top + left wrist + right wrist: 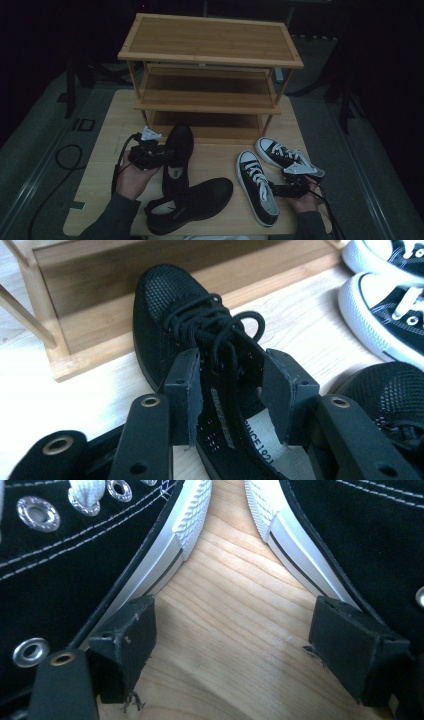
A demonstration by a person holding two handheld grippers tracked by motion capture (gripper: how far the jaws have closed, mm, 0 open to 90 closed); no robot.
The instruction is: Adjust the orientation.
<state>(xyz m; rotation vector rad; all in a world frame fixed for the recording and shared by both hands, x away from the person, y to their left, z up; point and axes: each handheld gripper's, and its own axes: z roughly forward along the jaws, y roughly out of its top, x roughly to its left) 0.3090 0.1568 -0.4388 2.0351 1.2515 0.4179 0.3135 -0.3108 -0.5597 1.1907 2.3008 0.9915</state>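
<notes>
Black mesh shoe [170, 315] heel hidden behind spread left hand-held gripper [230, 390]; right hand-held gripper [235, 645] spread between sneakers [75, 555].

Left gripper view: white insole label [265, 442] inside the far black mesh shoe [175, 305] reads "SINCE 1921", partly cut off by the jaws. Grey strip [222, 417] on the shoe's tongue has lettering, too small/blurred to read. High view: floor marking [83, 124] left of the worktop looks like "ID", dim, not certain. Insole prints in both black shoes unreadable there.
</notes>
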